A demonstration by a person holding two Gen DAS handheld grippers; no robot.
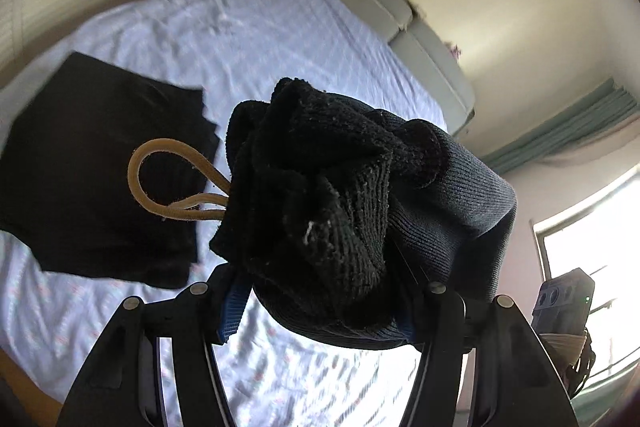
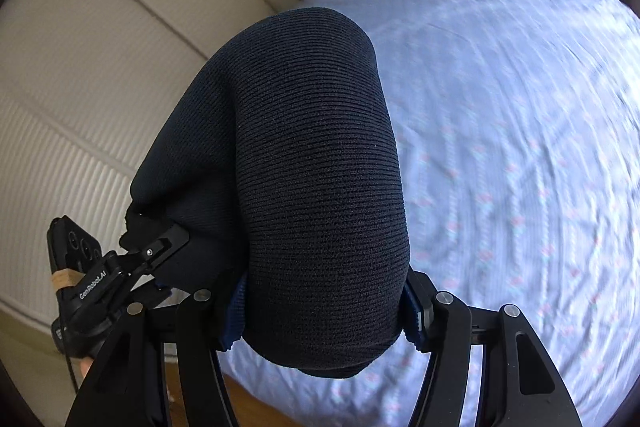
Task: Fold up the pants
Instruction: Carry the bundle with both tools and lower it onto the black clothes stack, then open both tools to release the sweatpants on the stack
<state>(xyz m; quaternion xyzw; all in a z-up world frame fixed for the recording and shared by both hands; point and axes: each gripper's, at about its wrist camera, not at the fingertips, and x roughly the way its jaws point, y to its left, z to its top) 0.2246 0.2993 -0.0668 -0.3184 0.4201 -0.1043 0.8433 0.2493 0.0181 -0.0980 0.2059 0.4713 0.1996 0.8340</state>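
Both grippers clench bunched black knit pants (image 2: 316,187) above a blue-sheeted bed (image 2: 520,107): left gripper (image 1: 320,311) at the drawstring (image 1: 160,183) waistband, right gripper (image 2: 320,311) on thick fabric. The pants look soft, limp and light, best held at the waistband corners.

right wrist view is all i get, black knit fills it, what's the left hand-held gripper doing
Observer: The left hand-held gripper is shut on the black pants, at a bunched end.
Operator: anything hanging off that end
Observer: A tan drawstring loops out of the bunched fabric.
Operator: bed otherwise bare?
Observer: No, a folded dark garment lies flat on the sheet.
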